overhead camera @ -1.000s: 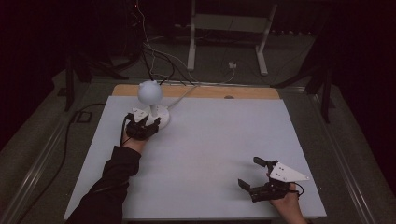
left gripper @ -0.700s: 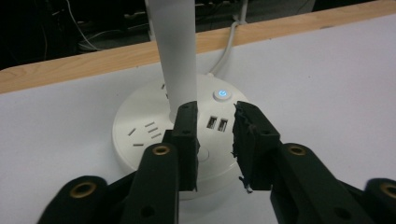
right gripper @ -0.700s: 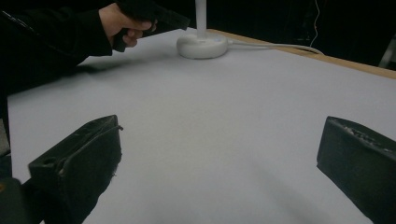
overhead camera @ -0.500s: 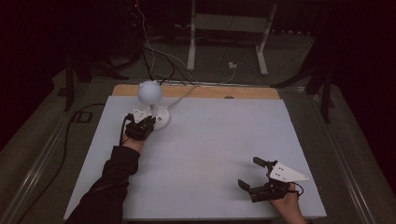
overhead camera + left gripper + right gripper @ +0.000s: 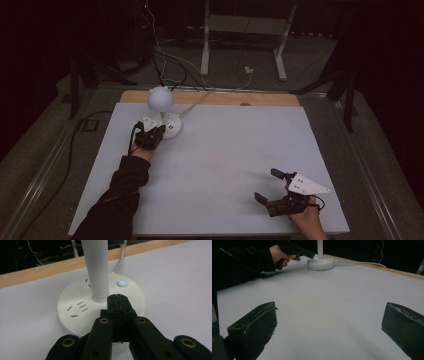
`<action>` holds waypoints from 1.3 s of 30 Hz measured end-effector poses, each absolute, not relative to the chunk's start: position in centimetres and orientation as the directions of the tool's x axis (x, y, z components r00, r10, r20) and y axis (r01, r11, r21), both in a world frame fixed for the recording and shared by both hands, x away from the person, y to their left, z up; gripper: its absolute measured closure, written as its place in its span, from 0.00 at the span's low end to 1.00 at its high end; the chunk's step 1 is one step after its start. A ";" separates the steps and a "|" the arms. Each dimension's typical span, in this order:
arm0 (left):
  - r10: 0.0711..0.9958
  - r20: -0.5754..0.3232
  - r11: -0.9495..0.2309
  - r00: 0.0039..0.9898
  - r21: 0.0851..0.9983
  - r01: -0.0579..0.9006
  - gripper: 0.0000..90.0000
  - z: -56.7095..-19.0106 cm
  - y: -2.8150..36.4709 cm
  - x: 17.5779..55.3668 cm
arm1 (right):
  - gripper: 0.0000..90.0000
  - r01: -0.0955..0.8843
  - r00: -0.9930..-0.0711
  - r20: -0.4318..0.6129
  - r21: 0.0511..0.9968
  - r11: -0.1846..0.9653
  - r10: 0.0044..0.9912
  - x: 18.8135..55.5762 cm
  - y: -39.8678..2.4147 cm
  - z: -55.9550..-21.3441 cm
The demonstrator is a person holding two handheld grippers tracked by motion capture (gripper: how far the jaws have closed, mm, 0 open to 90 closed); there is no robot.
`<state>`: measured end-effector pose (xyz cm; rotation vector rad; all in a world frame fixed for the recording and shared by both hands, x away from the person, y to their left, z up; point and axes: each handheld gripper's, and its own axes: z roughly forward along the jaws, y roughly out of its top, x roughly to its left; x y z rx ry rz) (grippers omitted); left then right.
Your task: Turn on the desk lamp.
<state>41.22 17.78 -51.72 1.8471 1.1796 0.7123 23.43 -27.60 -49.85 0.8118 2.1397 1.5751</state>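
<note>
Lamp base (image 5: 100, 302) under our left gripper (image 5: 119, 303), fingers clenched on nothing, just closed, beside the lit power button (image 5: 122, 283). We judged a light, square tip-press best. Right gripper (image 5: 270, 186) sat released.

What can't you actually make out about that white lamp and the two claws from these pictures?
- Lamp head: cut off by the top edge in the left gripper view and the right gripper view.
- Whether the shut left claw touches the lamp base: the jaws hide the spot beneath them.
- Power button: too small to tell in the high view.
- Right claw: jaws stand open; its body is cut off by the bottom edge.
</note>
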 end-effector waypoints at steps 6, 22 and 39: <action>0.918 0.034 -0.233 0.395 0.852 0.468 1.00 -52.0 17.9 41.5 | 0.00 0.234 -0.769 0.048 0.949 0.212 0.637 23.4 -27.6 -49.8; 0.915 0.025 -0.231 0.404 0.852 0.470 1.00 -52.3 17.8 41.8 | 0.00 0.233 -0.771 0.046 0.949 0.214 0.636 23.4 -27.7 -49.8; 0.913 0.061 -0.262 0.404 0.846 0.464 1.00 -52.4 17.5 42.0 | 0.00 0.234 -0.769 0.048 0.949 0.210 0.638 23.4 -27.7 -49.8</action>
